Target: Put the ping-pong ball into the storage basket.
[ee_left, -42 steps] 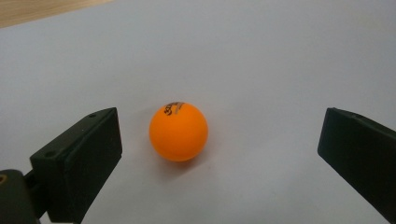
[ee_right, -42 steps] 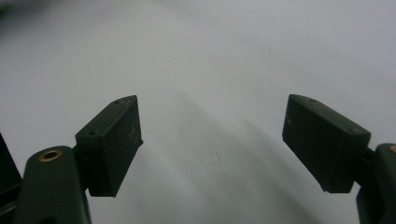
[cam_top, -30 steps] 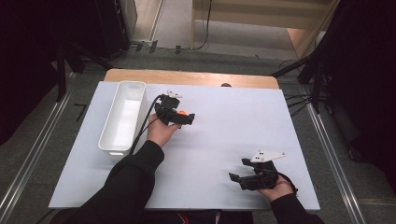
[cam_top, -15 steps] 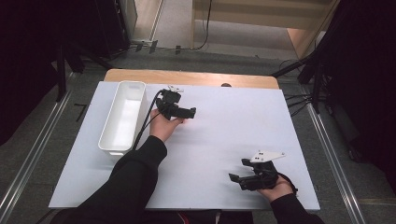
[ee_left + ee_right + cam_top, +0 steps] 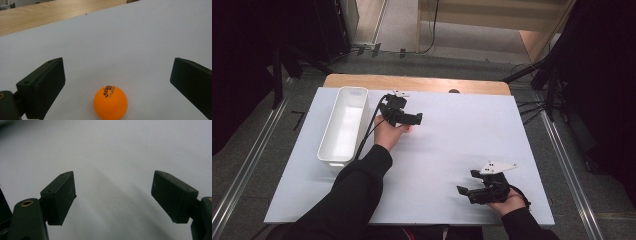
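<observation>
So the left gripper (image 5: 416, 119) is sitting out over the far-middle part of the white table sheet (image 5: 452, 150), just to the right of the long white plastic bin (image 5: 343, 125). Its jaws are spread wide apart and aren't gripping anything. In the left gripper view (image 5: 117, 82) an orange ping-pong ball (image 5: 110, 102) with a small dark printed logo is resting on the sheet right between the two black jaws, a bit closer to the camera end, and not touching either jaw. There's clear white surface on both sides of it. From the high view you can barely catch a sliver of orange (image 5: 409, 128) peeking out under the gripper next to the person's hand.

The right gripper (image 5: 468, 192) is hanging out near the front right corner of the sheet, well apart from the ball and the bin. In the right gripper view (image 5: 113, 195) its jaws are also standing wide open, with just bare white sheet between them.

The bin is looking empty inside, and a strip of wooden tabletop (image 5: 417, 83) is showing along the far edge of the sheet.
</observation>
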